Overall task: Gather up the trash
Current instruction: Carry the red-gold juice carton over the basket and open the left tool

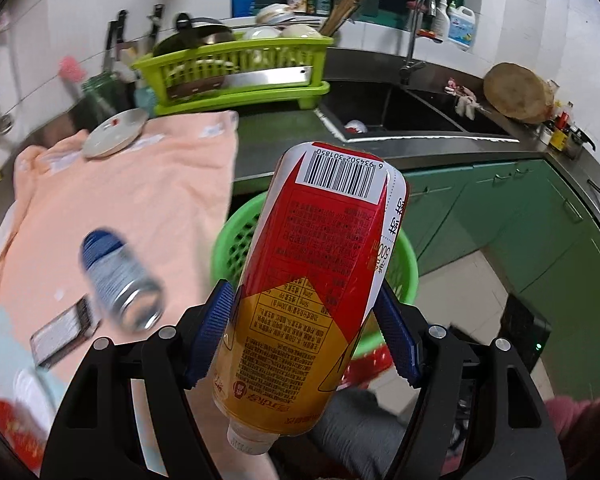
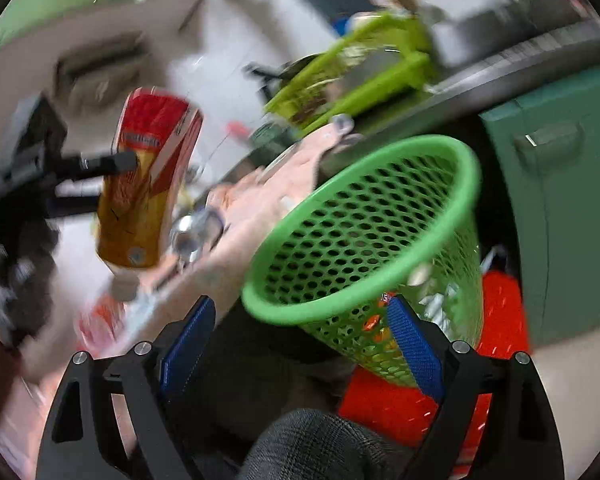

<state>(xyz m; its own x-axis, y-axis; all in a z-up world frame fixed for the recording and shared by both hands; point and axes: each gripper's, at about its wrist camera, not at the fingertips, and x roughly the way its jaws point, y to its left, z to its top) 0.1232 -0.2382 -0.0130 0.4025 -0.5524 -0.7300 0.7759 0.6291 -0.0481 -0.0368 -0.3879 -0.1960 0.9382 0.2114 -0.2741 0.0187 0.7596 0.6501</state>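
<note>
The left gripper [image 1: 302, 332] has its ribbed blue pads [image 1: 208, 332] clamped on either side of a soft plastic bottle [image 1: 320, 272], which hangs upside down with its white cap lowest; the glossy red and gold label is creased where the pads press in. The bottle sits just above the green basket [image 1: 240, 236], a round plastic bin with perforated walls and a smooth rolled rim, standing on the floor below the counter edge. Up on the counter beside the basket, a peach cloth [image 1: 140, 200] carries a metal can [image 1: 120, 280] lying on its side, blurred in this view, and a white plate [image 1: 114, 132].

The right gripper [image 2: 300, 348] has its fingers spread wide apart with nothing between them; one blue pad [image 2: 414, 348] seems to lie right against the basket's mesh wall [image 2: 364, 216], though the picture is too smeared to be sure they touch.
</note>
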